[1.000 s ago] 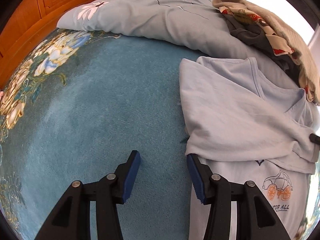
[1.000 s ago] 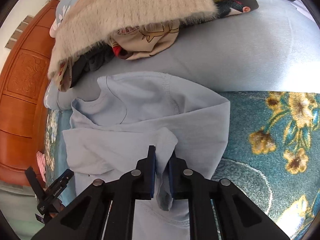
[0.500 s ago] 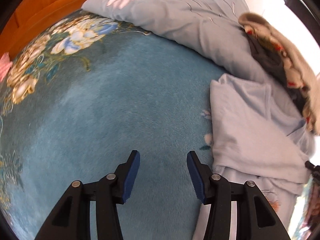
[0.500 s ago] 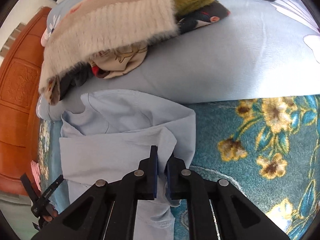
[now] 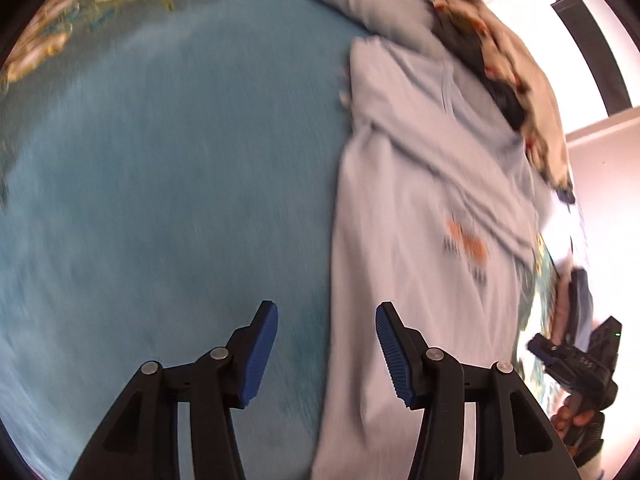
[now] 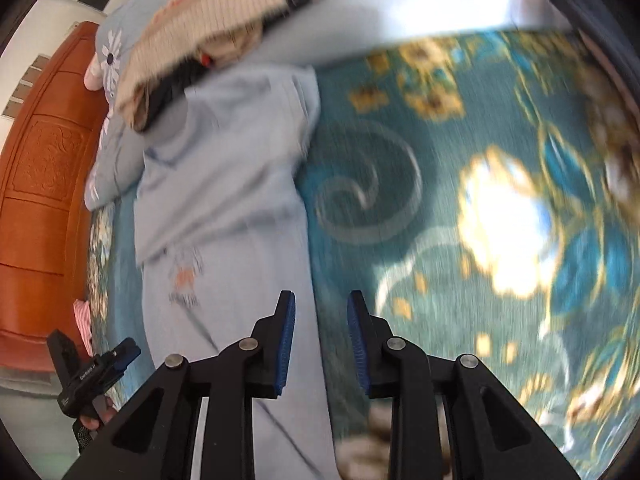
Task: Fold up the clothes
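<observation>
A pale blue T-shirt (image 5: 420, 216) with an orange print lies lengthwise on the teal blanket, both sleeves folded in over its body; it shows again in the right wrist view as the T-shirt (image 6: 224, 208). My left gripper (image 5: 326, 354) hangs open over the shirt's left edge, nothing between its blue pads. My right gripper (image 6: 321, 340) sits over the shirt's right edge, its jaws opening, with no cloth between them. The right gripper (image 5: 576, 356) and the hand holding it appear at the far right of the left wrist view.
A pile of clothes (image 6: 208, 36) topped by a cream knit lies on the pale blue quilt (image 5: 384, 4) beyond the shirt's collar. The floral teal blanket (image 6: 480, 200) spreads to the right. A carved wooden headboard (image 6: 44, 184) stands at the left.
The right gripper let go of the folded sleeve and drew back toward the shirt's lower part. The left gripper also pulled back along the shirt's left edge, staying open. Both views are blurred by motion.
</observation>
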